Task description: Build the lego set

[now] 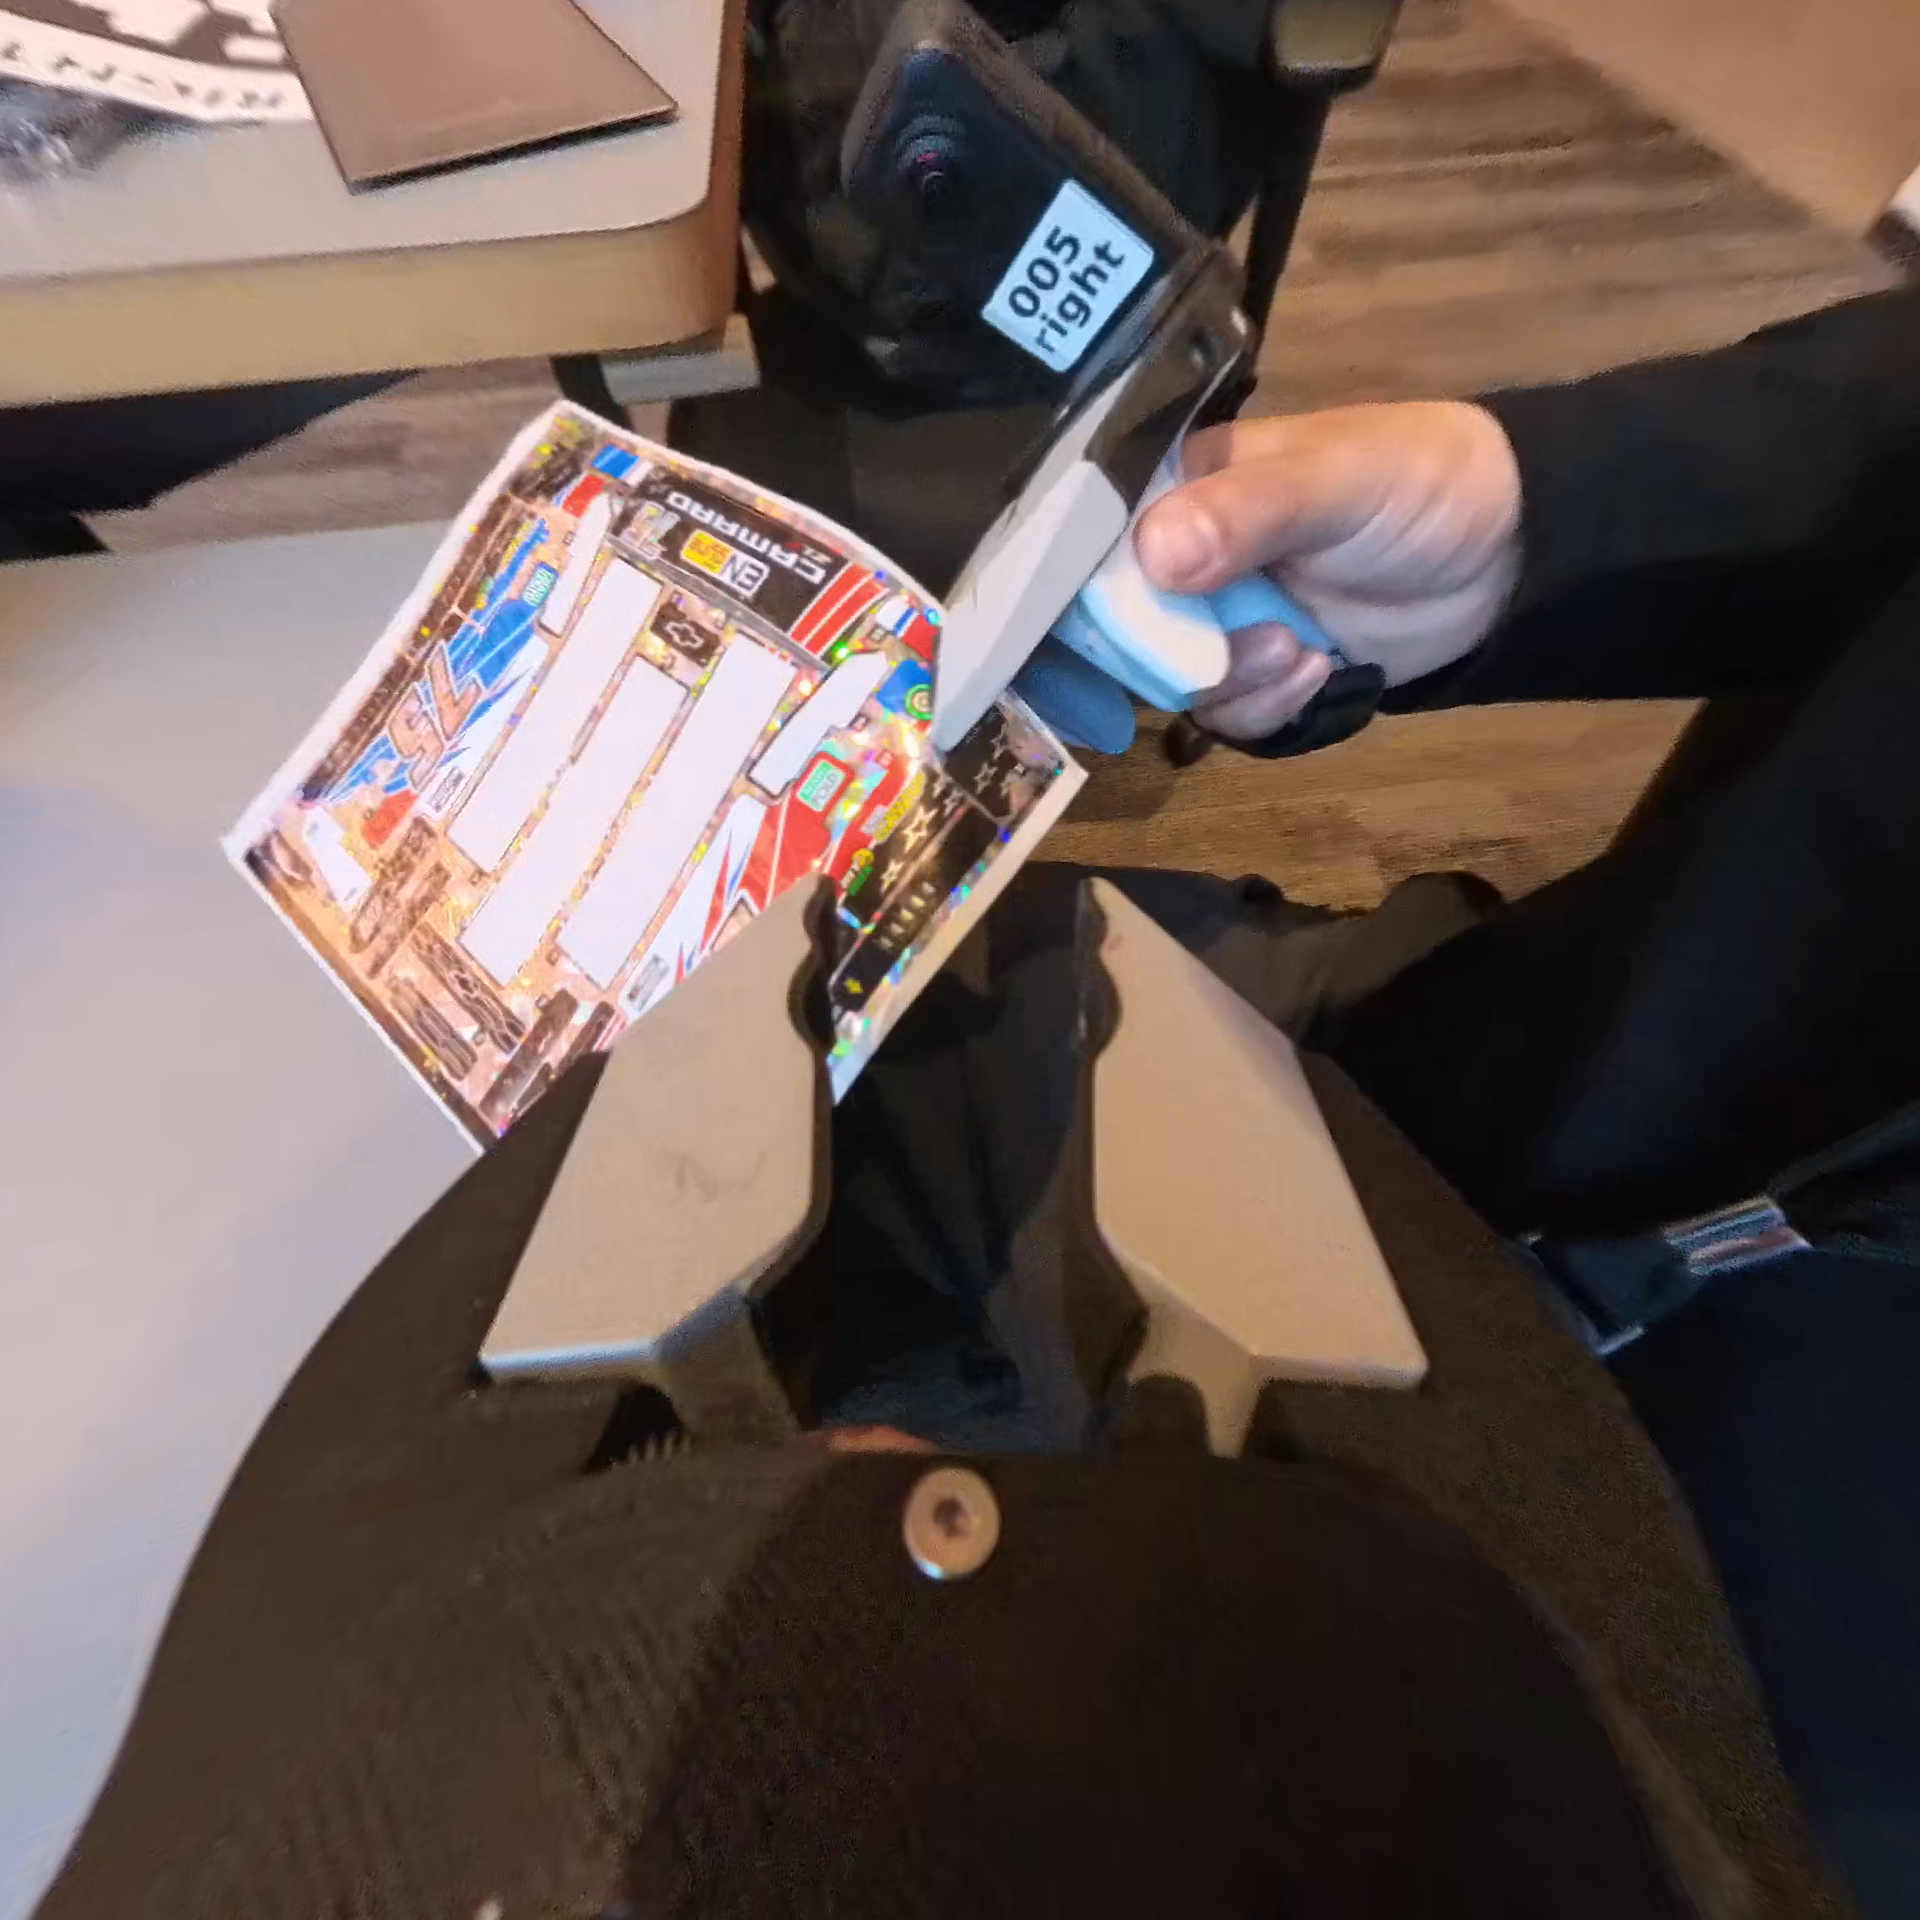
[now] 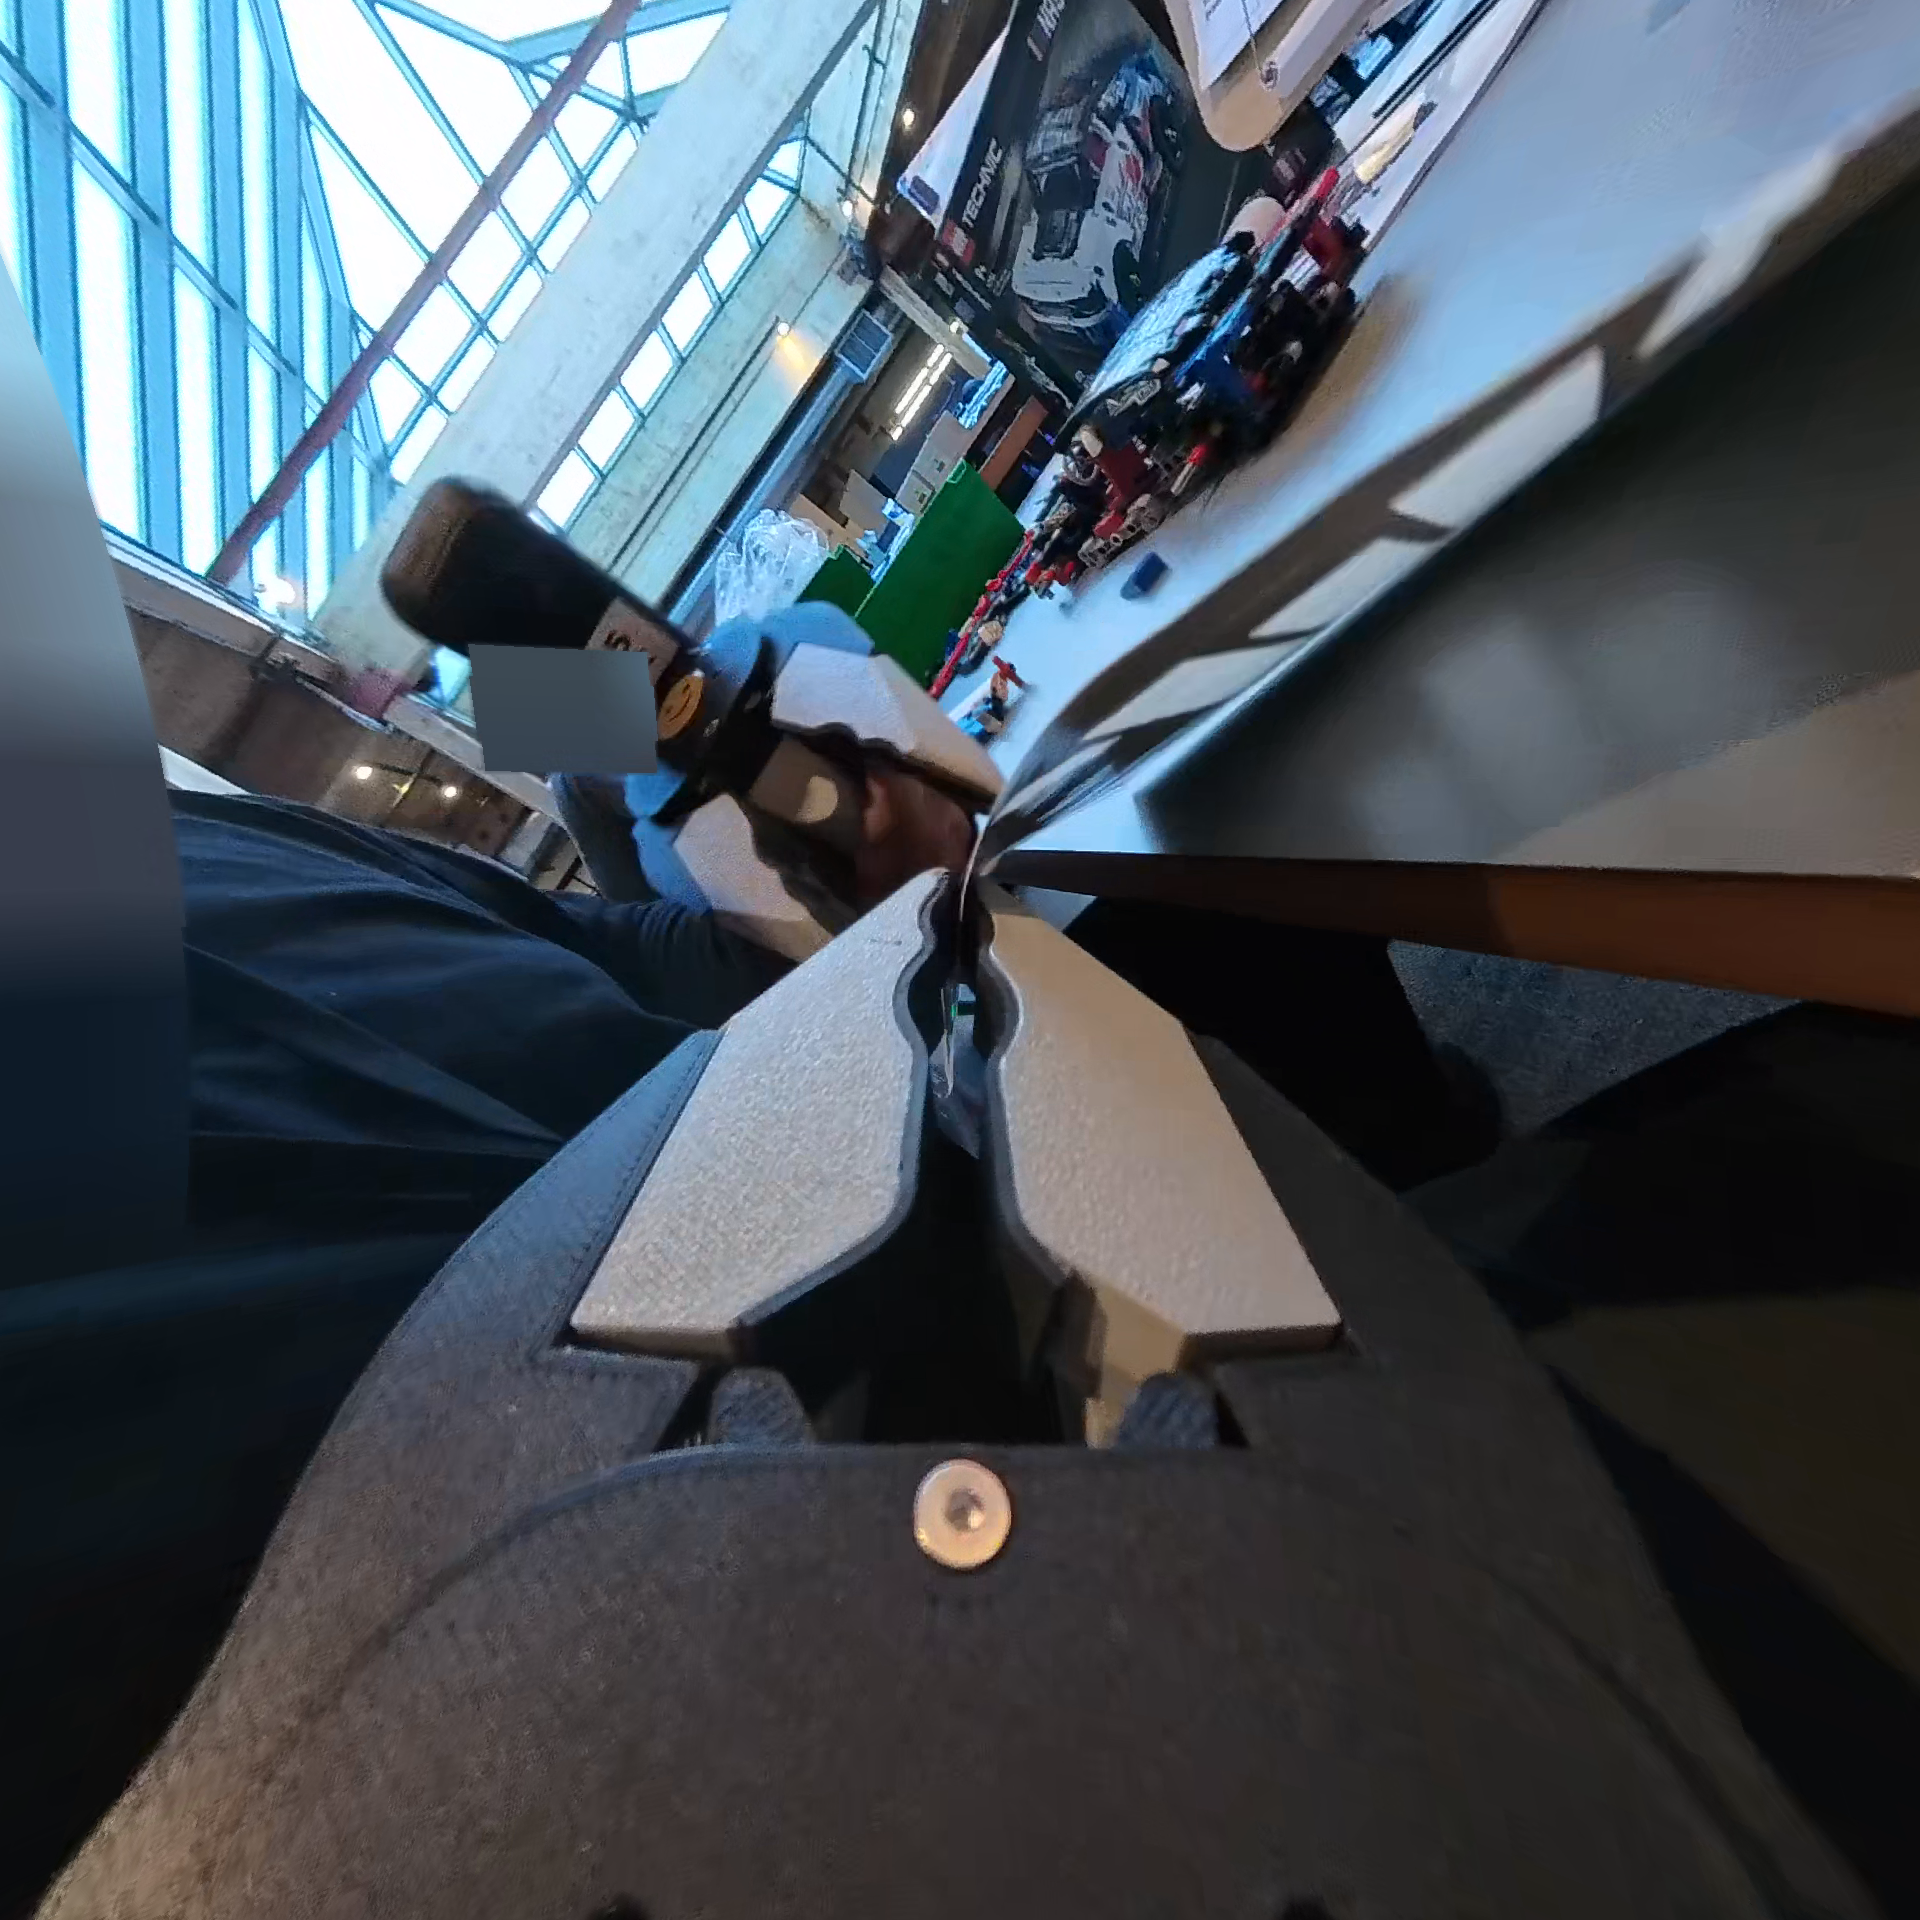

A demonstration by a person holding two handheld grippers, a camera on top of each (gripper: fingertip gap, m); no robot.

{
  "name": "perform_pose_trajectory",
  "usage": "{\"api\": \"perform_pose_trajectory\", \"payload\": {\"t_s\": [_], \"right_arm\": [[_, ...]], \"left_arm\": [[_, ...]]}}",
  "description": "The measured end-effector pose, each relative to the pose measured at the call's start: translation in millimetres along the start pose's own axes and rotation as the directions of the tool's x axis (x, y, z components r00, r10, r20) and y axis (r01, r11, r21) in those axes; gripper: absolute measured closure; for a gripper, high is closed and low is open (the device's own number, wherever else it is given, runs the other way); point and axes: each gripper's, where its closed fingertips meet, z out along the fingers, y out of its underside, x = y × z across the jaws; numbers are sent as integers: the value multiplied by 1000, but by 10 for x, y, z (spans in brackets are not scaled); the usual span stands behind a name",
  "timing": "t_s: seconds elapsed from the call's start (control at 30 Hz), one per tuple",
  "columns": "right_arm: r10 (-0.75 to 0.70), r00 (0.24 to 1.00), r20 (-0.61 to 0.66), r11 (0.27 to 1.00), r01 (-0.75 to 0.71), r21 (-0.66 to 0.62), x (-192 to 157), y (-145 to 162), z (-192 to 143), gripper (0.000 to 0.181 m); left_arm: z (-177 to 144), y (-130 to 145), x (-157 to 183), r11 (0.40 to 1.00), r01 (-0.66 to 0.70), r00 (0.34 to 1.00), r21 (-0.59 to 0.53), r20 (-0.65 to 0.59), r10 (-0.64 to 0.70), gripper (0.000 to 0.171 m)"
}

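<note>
Brown folder [image 1: 468, 83] on pale table [image 1: 312, 270], wood-grain floor [image 1: 1507, 187], tall windows [image 2: 156, 260]

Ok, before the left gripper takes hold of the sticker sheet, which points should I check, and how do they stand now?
1. Right gripper shut on the sticker sheet: ok.
2. Left gripper open: ok.
3. Sheet's corner inside the left gripper's gap: cannot tell, depth is unclear.
4. Sheet flat: not ok, it curls.
5. Stickers left to peel: ok, several remain beside the blank slots.
</note>
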Motion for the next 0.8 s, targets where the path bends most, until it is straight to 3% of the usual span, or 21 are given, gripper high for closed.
{"api": "perform_pose_trajectory", "payload": {"t_s": [0.07, 0.13, 0.2, 0.3, 0.37, 0.57, 0.67, 0.8], "right_arm": [[14, 999, 30, 1000, -14, 8, -36, -18, -1, 181], [32, 998, 47, 999, -33, 20, -46, -39, -2, 181], [40, 998, 47, 999, -41, 22, -34, -49, 0, 181], [51, 998, 41, 998, -52, 28, -14, -66, 1, 181], [69, 996, 57, 996, -72, 50, -17, -104, -18, 181], [112, 989, 96, 992, -117, 47, -43, -85, -14, 167], [150, 979, 140, 986, -158, 46, -86, -82, 10, 167], [140, 976, 168, 988, -150, 45, -154, -72, 68, 177]], "left_arm": [[18, 93, -102, 998, -26, 999, -66, 26, 27, 119], [52, 185, -190, 981, -139, 983, -134, 99, 152, 121], [86, 163, -151, 963, -233, 961, -137, 119, 249, 130], [114, 104, -171, 921, -361, 902, -146, 196, 384, 163], [120, 66, -222, 898, -410, 862, -159, 256, 438, 171], [94, -38, -254, 833, -522, 755, -186, 353, 552, 171], [76, -73, -250, 806, -558, 712, -199, 384, 588, 171], [38, -125, -279, 812, -553, 703, -187, 418, 575, 171]]}}
